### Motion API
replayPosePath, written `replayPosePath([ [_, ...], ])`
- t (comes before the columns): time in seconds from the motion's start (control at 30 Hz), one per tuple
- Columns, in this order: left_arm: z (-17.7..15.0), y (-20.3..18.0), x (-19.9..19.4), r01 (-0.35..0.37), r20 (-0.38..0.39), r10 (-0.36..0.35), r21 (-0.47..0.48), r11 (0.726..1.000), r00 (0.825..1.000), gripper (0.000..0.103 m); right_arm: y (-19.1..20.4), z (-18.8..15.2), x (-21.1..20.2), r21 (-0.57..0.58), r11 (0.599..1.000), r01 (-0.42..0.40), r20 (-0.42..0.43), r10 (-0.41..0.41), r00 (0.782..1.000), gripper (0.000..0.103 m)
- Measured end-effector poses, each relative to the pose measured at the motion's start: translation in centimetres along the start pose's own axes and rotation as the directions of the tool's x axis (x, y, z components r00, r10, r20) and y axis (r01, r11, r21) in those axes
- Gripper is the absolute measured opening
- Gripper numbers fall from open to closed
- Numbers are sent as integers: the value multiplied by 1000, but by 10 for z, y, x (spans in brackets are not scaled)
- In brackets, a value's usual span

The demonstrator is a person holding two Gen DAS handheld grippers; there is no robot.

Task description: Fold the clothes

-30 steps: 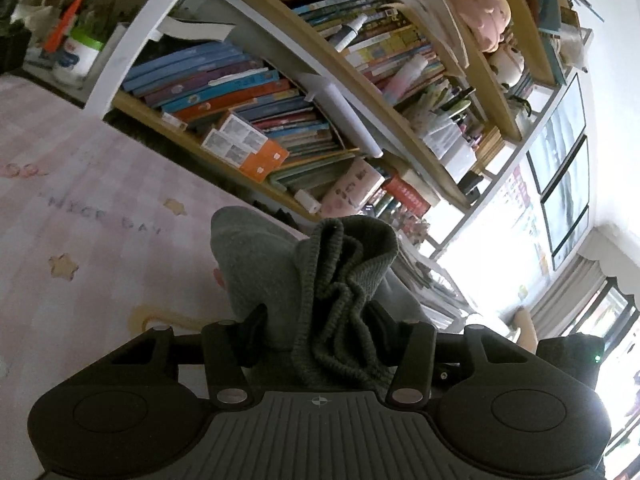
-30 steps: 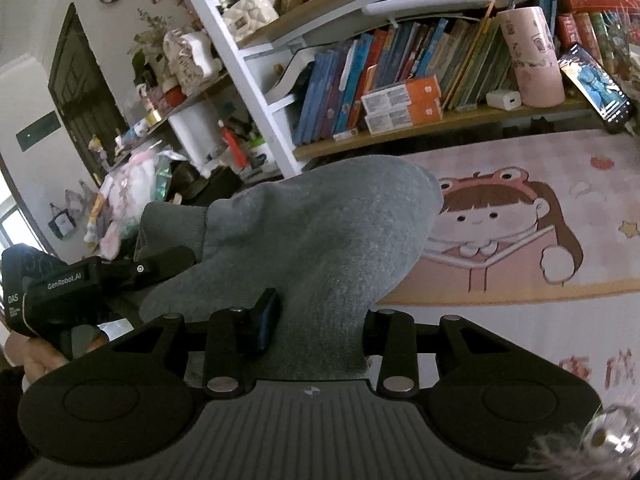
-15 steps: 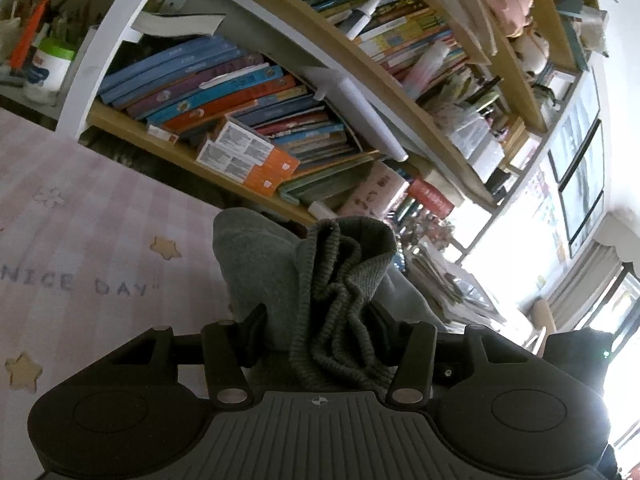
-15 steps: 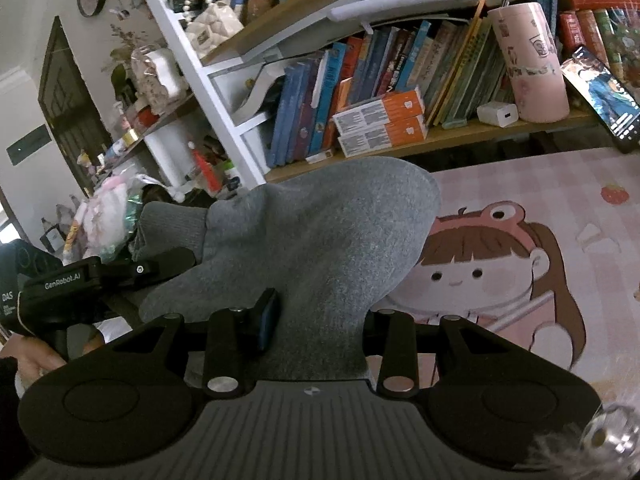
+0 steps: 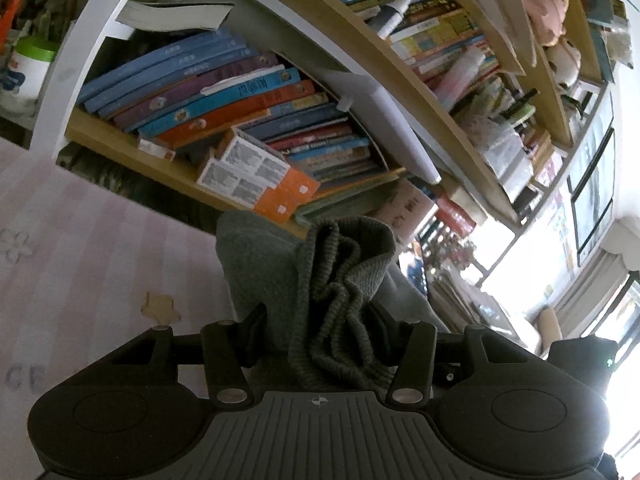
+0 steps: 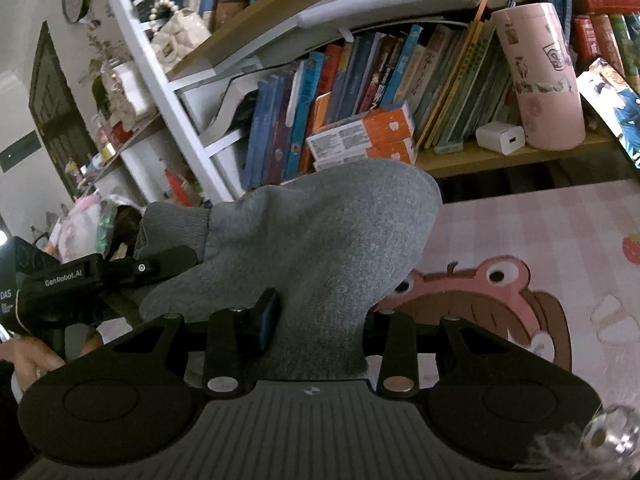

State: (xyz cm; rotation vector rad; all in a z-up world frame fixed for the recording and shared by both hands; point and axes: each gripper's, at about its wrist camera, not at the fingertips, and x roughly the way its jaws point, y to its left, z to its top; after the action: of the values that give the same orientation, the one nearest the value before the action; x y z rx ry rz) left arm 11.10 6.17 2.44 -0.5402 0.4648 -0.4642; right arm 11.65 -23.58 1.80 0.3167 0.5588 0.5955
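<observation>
1. Clearly, I had both grippers clamped on 1 grey garment (image 6: 320, 248), which hung lifted off the pink cartoon mat (image 6: 560, 240) in front of the bookshelf (image 6: 360, 120).
2. My left gripper (image 5: 320, 320) was closed on a bunched, ribbed knit edge (image 5: 340, 280), probably a cuff or hem; I judged the gathering came from pinching several layers at once, which gives a firm hold.
3. My right gripper (image 6: 316, 320) was closed down on the smooth fleece part of the same garment, which draped forward over its fingers and hid the pads.
4. From the right wrist view, the left gripper (image 6: 120, 272) sat off to the side with the ribbed edge at its tip, so the cloth spanned between the 2 tools.
5. I judged this 2-point hold was meant to keep the fabric spread so it could be laid down on the mat and folded.
6. Whether any part of the garment touched the mat, I could not tell.
</observation>
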Motion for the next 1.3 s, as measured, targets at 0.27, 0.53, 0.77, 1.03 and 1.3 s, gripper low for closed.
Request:
replayPosePath([
  [0.27, 19, 17, 31, -14, 18, 14, -11, 1000, 1000, 51, -23, 21, 34, 27, 1000, -8, -2, 8, 1000, 34],
  [0.53, 24, 37, 62, -7, 22, 8, -30, 1000, 1000, 51, -47, 33, 59, 71, 997, -4, -4, 4, 1000, 35],
  [0.77, 17, 62, 88, -19, 31, 22, -103, 994, 999, 51, -80, 34, 86, 183, 983, -17, -20, 20, 1000, 35],
  [1.03, 22, 75, 100, -9, 28, 14, -143, 990, 1000, 51, -102, 40, 100, 301, 952, -58, -2, 62, 998, 36],
  [1.3, 19, 74, 98, -44, 37, 49, -119, 992, 998, 67, -95, 38, 98, 228, 973, 28, 8, -31, 1000, 71],
])
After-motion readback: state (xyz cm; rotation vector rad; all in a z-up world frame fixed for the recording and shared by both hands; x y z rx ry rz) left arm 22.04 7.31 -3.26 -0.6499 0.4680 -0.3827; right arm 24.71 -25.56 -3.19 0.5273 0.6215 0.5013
